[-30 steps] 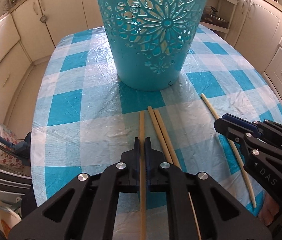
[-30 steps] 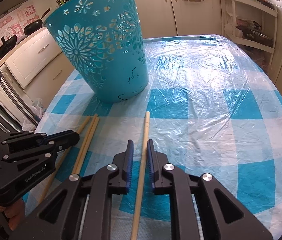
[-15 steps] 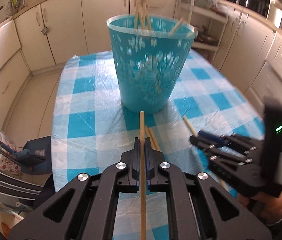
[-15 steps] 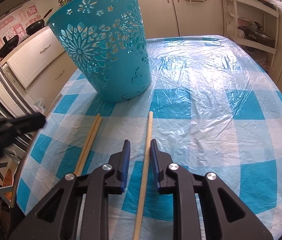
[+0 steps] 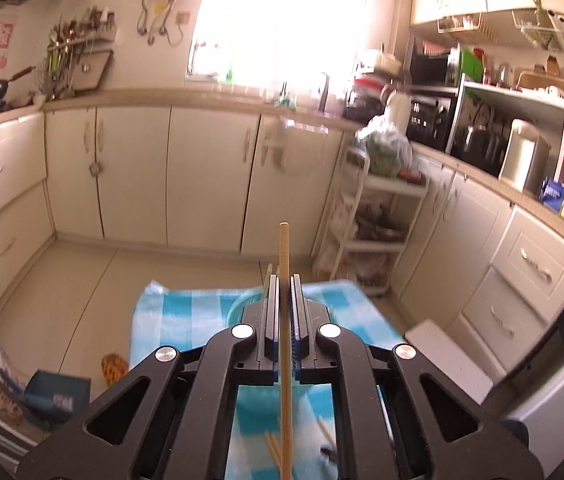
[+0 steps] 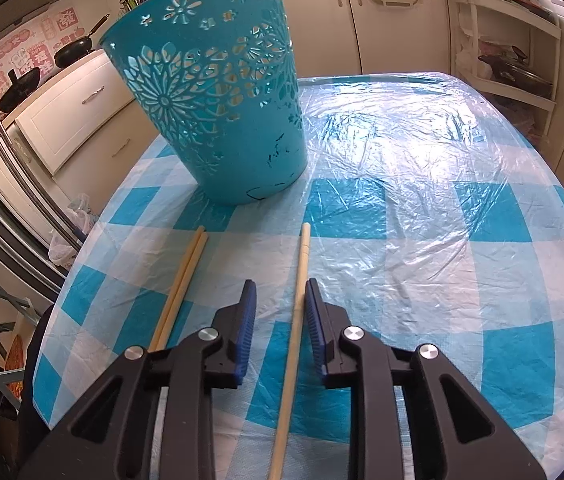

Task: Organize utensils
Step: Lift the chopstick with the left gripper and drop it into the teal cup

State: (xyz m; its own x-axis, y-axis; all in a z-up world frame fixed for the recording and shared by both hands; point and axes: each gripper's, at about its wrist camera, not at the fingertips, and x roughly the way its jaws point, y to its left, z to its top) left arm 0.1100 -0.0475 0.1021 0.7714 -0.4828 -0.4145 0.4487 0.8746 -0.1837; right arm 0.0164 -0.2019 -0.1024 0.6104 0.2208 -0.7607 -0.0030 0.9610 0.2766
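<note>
My left gripper (image 5: pixel 284 280) is shut on a wooden chopstick (image 5: pixel 284 248), which sticks out ahead of it high over the table. The teal cut-out basket (image 5: pixel 237 308) stands below, mostly hidden behind the jaws. In the right wrist view the basket (image 6: pixel 217 92) stands upright on the blue checked tablecloth (image 6: pixel 422 240). My right gripper (image 6: pixel 279 284) sits low over the cloth with its jaws opening. A pale chopstick (image 6: pixel 302 264) lies flat between them, close to the right pad. A pair of chopsticks (image 6: pixel 185 276) lies side by side to the left.
A white shelf trolley (image 5: pixel 378 216) and kitchen cabinets (image 5: pixel 201 176) stand beyond the table's far end. The table's left edge (image 6: pixel 81 248) runs close to the chopstick pair. Two more chopsticks (image 5: pixel 271 448) show on the cloth under the left gripper.
The left gripper rose steeply with its chopstick and tilted up, so the basket dropped below it. It left the right wrist view. The right jaws widened around the lying chopstick.
</note>
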